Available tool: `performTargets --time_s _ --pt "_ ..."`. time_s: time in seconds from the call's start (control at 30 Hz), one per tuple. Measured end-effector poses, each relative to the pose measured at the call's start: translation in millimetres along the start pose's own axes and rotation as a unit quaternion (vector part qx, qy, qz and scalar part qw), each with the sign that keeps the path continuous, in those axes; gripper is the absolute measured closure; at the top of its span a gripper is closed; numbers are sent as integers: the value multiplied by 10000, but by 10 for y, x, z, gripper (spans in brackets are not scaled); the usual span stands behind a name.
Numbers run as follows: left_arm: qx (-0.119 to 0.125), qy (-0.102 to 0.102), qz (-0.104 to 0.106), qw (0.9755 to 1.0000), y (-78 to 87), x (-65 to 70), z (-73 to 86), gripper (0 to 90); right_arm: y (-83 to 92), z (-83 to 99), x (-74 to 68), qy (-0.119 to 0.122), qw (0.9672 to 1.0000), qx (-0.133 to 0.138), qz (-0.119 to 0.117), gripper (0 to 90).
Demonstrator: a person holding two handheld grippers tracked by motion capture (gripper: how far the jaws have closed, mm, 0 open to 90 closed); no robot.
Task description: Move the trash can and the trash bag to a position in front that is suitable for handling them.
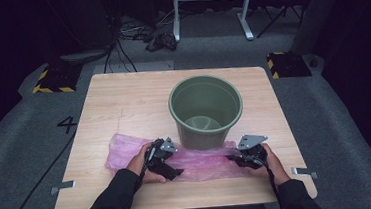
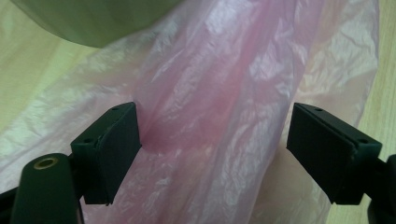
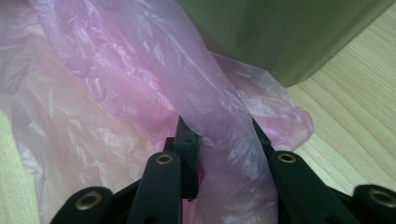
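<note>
The left gripper (image 1: 174,171) rests low on the pale wooden table (image 1: 122,97), held in a hand (image 1: 140,163) at the near left. Its jaws stand wide apart, pointing at the thin, crinkled pink plastic bag (image 1: 198,162) that lies flat along the near part of the table. In the left gripper view a raised fold of the bag (image 2: 219,93) runs between the two pads: the left pad touches the side of the fold, the right pad stands clear of it, and nothing is clamped.

Beyond the jaws, between the two grippers and a little farther off, stands the round olive-green plastic bucket (image 1: 205,110), upright and open at the top, just beside the far edge of the bag; whether it rests on the film cannot be told.

The right gripper (image 1: 235,156) sits at the bag's right end, held in the other hand (image 1: 273,163). In the right gripper view its jaws are drawn close together with a gathered strip of the pink film (image 3: 219,140) pinched between them, the strip rising away from the pads toward the bucket's wall (image 3: 289,37) just behind.
</note>
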State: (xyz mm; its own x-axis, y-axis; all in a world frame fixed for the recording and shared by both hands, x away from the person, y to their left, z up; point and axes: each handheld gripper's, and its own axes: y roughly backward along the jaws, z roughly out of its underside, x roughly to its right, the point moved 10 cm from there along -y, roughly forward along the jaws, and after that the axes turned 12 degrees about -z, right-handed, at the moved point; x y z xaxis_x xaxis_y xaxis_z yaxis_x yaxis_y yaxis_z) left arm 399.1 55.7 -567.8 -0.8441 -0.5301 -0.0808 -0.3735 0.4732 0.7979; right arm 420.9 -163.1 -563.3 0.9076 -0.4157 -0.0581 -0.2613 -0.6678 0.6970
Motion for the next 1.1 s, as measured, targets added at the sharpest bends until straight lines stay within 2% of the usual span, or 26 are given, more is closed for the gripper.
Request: performTargets --time_s 0.1,0.17,0.23,0.27,0.3,0.33,0.5,0.63,0.73,0.9,1.07,1.1 --pt "39 41 38 10000 8 7 6 176 -2 -3 12 -19 10000 25 27 713" --pt "63 -6 -74 10000 9 0 13 194 -3 -4 19 -32 10000 37 48 695" --pt "34 -76 -338 9994 15 -27 25 277 -4 -4 22 -32 10000 52 36 668" --pt "51 -67 -404 9991 18 -28 26 303 -5 -5 24 -36 10000 62 37 633" --pt "103 74 -480 9988 24 -40 20 334 -5 -4 26 -59 9999 72 40 597" --pt "141 119 -507 9985 28 -52 19 397 -3 -4 30 -94 9999 94 42 564" --pt "253 274 -669 9971 77 -102 73 597 58 -16 16 -190 9994 270 -70 420" --pt "288 288 -844 9956 114 -141 120 732 145 8 15 -254 9987 401 -157 378" --pt "306 377 -1039 9934 143 -200 165 787 236 36 25 -281 9981 509 -204 362" --pt "418 480 -1197 9908 231 -295 242 836 401 49 88 -400 9961 759 -225 328" --pt "608 645 -1328 9872 372 -398 308 856 454 100 227 -612 9948 811 -5 283" --pt "637 695 -1353 9863 398 -413 324 858 448 120 269 -666 9948 769 97 279"
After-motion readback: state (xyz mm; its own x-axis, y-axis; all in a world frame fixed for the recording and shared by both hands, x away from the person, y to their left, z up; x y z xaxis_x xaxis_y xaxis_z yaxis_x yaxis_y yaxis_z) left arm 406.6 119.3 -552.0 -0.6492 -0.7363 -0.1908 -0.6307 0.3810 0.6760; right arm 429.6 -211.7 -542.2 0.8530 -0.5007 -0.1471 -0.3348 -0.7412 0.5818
